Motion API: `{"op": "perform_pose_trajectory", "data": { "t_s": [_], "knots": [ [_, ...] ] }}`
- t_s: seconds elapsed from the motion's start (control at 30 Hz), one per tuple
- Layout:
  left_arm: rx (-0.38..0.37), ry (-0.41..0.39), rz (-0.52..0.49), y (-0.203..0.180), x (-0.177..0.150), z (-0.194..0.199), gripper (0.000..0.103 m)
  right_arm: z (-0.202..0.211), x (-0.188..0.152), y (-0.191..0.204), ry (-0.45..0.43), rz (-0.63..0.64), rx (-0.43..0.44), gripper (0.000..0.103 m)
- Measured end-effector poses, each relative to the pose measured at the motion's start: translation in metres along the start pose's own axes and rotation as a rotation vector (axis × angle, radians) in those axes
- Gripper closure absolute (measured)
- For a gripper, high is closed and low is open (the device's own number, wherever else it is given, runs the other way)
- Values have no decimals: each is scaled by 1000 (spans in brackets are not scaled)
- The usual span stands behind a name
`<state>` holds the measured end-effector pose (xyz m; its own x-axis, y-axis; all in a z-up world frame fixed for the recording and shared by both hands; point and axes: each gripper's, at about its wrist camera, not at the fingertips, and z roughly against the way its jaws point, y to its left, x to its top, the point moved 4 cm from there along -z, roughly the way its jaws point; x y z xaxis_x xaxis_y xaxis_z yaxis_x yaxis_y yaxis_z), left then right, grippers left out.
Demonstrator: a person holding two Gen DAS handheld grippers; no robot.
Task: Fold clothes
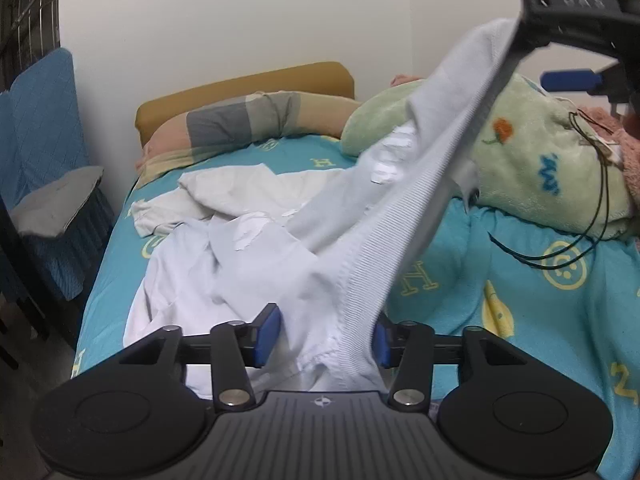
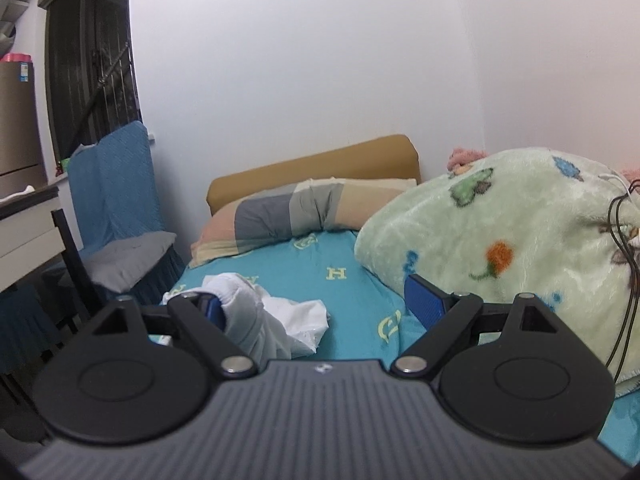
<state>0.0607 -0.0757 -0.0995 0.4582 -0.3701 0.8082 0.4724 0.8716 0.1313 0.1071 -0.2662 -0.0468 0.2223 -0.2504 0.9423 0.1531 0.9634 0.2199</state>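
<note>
The left claw (image 1: 326, 336) pinches the ribbed hem of a white garment (image 1: 256, 248), stretched up toward the right claw (image 2: 326, 304), whose fingers stand spread (cloth drapes one finger only). The rest lies crumpled on the bed (image 1: 540, 320), below the pillow (image 1: 240, 124). No fold made yet, I judge.

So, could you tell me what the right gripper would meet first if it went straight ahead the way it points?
Probably the white garment bunched at its left finger, then the teal bedsheet. The right gripper stands open; depth is unclear.
</note>
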Motion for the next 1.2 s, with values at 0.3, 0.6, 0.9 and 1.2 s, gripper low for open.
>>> {"op": "perform_pose_trajectory", "data": {
  "t_s": [0.3,0.6,0.9,1.2],
  "knots": [
    [357,-45,220,53,0,23,43,-18,-15,-6,26,103,-116,15],
    [464,-307,406,86,38,110,39,-39,-39,-11,210,125,-126,15],
    [492,-697,401,91,192,282,39,79,147,28,-195,101,-34,15],
    [442,-990,221,68,323,454,35,213,325,50,-507,107,86,15]
  ]
}}
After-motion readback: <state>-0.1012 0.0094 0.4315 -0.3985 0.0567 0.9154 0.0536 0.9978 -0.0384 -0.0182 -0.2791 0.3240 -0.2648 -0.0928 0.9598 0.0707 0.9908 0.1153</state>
